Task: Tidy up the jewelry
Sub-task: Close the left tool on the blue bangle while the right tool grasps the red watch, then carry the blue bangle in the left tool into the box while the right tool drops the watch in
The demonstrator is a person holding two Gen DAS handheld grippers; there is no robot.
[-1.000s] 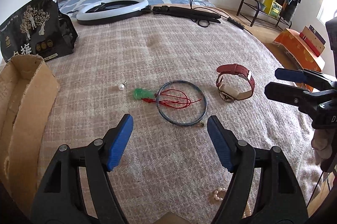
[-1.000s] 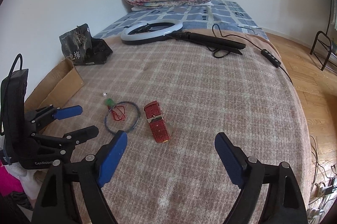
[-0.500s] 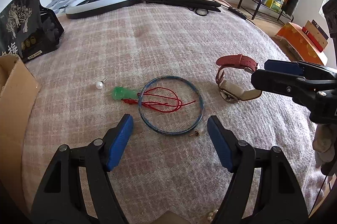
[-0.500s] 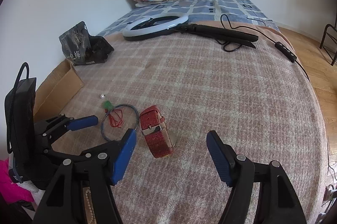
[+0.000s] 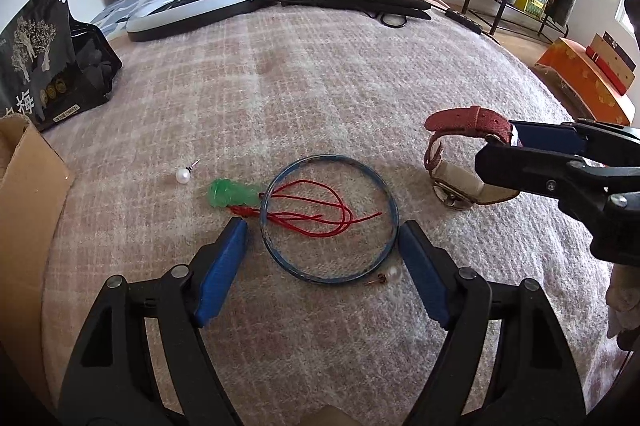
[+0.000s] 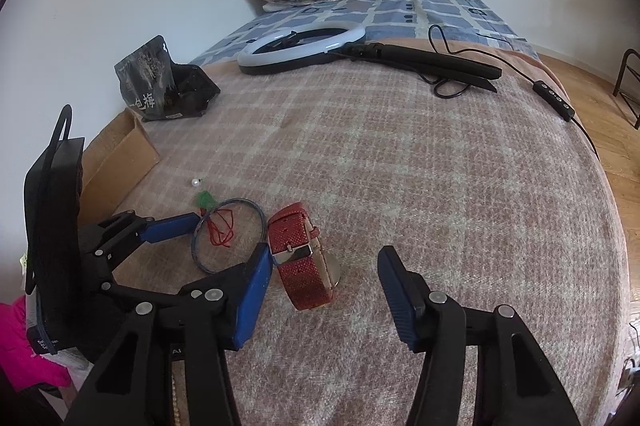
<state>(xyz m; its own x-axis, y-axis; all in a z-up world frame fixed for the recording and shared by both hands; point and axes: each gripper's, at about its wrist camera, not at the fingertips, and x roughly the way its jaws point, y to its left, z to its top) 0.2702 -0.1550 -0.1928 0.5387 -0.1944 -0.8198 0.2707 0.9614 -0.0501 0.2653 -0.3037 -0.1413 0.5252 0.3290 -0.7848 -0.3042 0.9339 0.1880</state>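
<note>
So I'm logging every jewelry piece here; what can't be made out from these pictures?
- Watch face: left wrist view, turned down and partly behind the right claw.
- Pearl strand: right wrist view, mostly hidden by that claw's body.
- Small earring by the bangle: too small to make out.

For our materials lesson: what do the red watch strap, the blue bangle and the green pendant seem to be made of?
Red watch strap: probably textured leather; pebbled grain, pale lining. Thin blue bangle: glass or stone, maybe; mottled sheen. Green pendant: translucent, jade-like or plastic.
</note>
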